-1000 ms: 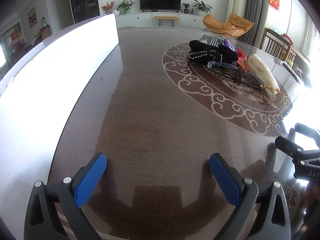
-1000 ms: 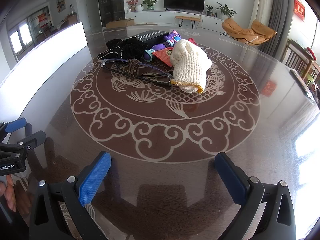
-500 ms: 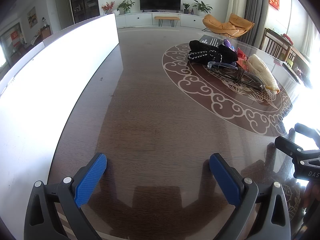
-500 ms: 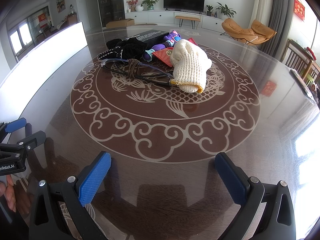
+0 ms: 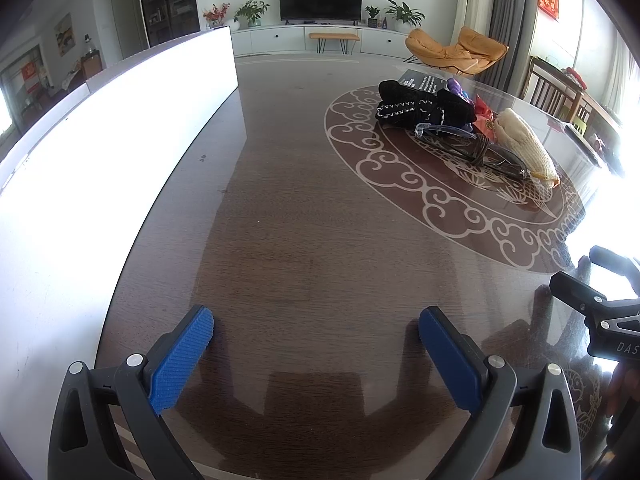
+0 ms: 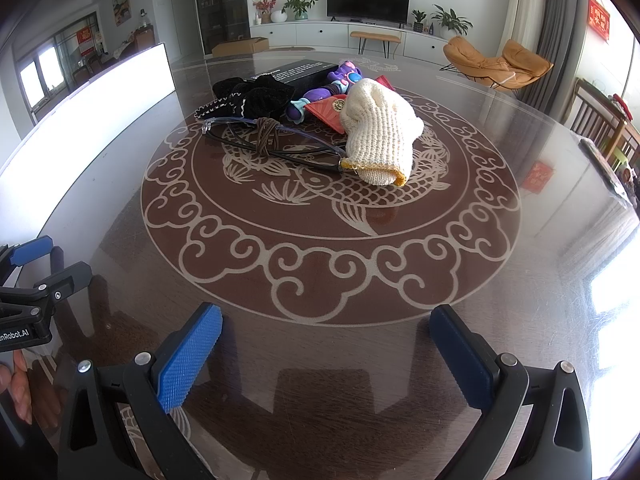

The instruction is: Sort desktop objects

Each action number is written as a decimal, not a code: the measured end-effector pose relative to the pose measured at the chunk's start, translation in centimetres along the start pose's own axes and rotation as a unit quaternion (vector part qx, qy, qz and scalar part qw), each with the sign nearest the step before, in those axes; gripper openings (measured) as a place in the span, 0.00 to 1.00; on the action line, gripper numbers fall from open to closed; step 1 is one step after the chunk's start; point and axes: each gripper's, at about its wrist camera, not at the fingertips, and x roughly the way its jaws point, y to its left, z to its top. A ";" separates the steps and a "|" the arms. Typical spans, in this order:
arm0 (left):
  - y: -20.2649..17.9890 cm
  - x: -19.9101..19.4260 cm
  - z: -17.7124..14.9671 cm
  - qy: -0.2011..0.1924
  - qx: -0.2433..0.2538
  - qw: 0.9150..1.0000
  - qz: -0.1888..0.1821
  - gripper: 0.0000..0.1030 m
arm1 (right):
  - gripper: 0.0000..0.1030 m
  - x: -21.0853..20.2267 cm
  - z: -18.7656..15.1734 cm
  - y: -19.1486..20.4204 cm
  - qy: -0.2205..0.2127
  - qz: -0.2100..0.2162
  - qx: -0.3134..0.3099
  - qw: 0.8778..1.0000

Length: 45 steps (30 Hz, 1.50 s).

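A pile of objects lies at the middle of the round table: a cream knit glove [image 6: 378, 132], glasses [image 6: 276, 146] with a brown hair tie [image 6: 266, 136] around them, a black knit item [image 6: 252, 98], a purple toy [image 6: 332, 86], a red envelope [image 6: 326, 110] and a black box [image 6: 296, 72]. The pile shows far right in the left wrist view: glove [image 5: 524, 146], black knit item [image 5: 420, 106]. My right gripper [image 6: 324, 338] is open and empty, well short of the pile. My left gripper [image 5: 316, 334] is open and empty over bare table.
A long white panel [image 5: 100, 152] runs along the table's left side, also in the right wrist view [image 6: 92, 100]. The table has a glass top with a carp pattern [image 6: 332, 196]. Chairs [image 6: 600, 124] stand at the right edge.
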 end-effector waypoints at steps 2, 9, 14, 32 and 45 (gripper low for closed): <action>0.0 0.0 0.0 0.000 0.000 1.000 0.000 1.00 | 1.00 0.0 0.0 0.0 0.000 0.000 0.000 1.000; 0.0 0.0 0.0 0.000 0.000 1.000 0.000 1.00 | 1.00 0.0 0.0 0.0 0.000 0.000 0.000 1.000; 0.0 0.0 0.0 0.000 0.000 1.000 0.000 1.00 | 1.00 0.0 0.0 0.0 0.000 0.000 0.000 1.000; -0.1 0.1 0.1 0.000 0.000 1.000 0.000 1.00 | 1.00 -1.7 0.7 -1.9 -0.058 0.026 0.027 0.998; -0.1 0.1 0.1 -0.001 -0.001 1.000 -0.001 1.00 | 0.78 8.4 13.5 -7.0 0.024 0.010 0.073 0.997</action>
